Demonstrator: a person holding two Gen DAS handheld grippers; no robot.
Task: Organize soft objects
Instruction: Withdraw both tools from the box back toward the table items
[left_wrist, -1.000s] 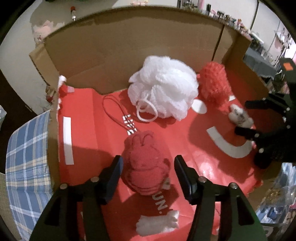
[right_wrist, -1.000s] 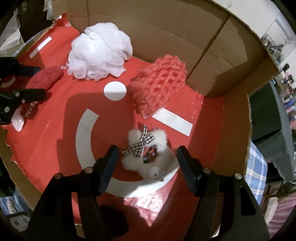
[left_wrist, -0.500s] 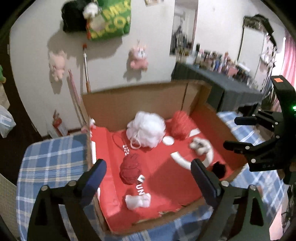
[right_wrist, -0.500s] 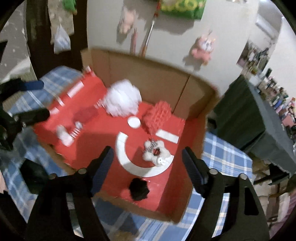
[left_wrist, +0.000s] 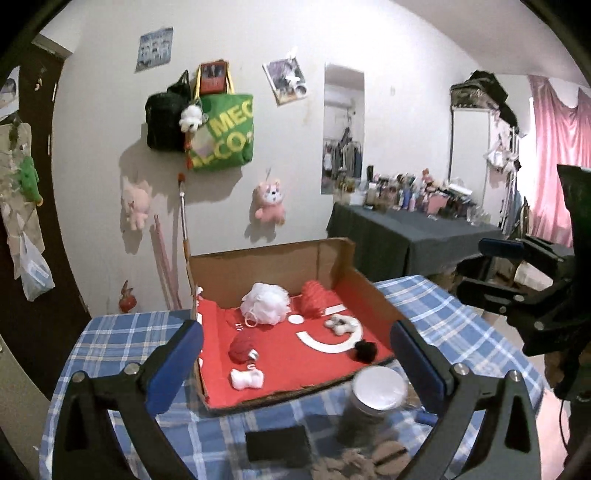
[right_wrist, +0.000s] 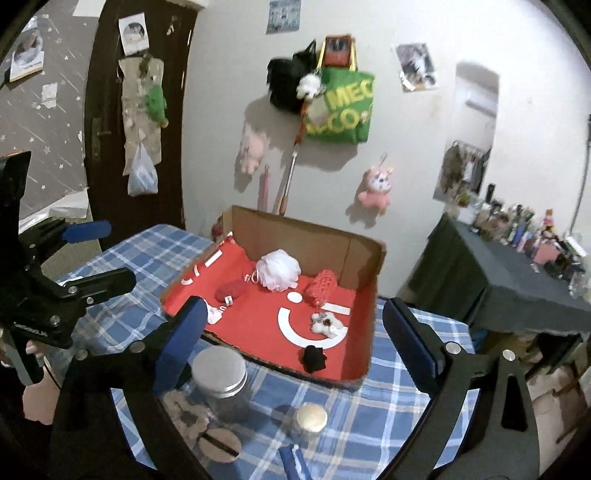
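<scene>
Left claw (left_wrist: 295, 354) let go, pulled back; right claw (right_wrist: 293, 332) likewise, both opening.

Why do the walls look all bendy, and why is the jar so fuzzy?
Both wrist views use fisheye lenses, so straight edges curve. In the left wrist view the silver-lidded glass jar looks smeared, probably motion blur; in the right wrist view it is sharper.

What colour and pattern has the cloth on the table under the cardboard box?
The tablecloth is blue and white plaid, seen best in the right wrist view.
</scene>
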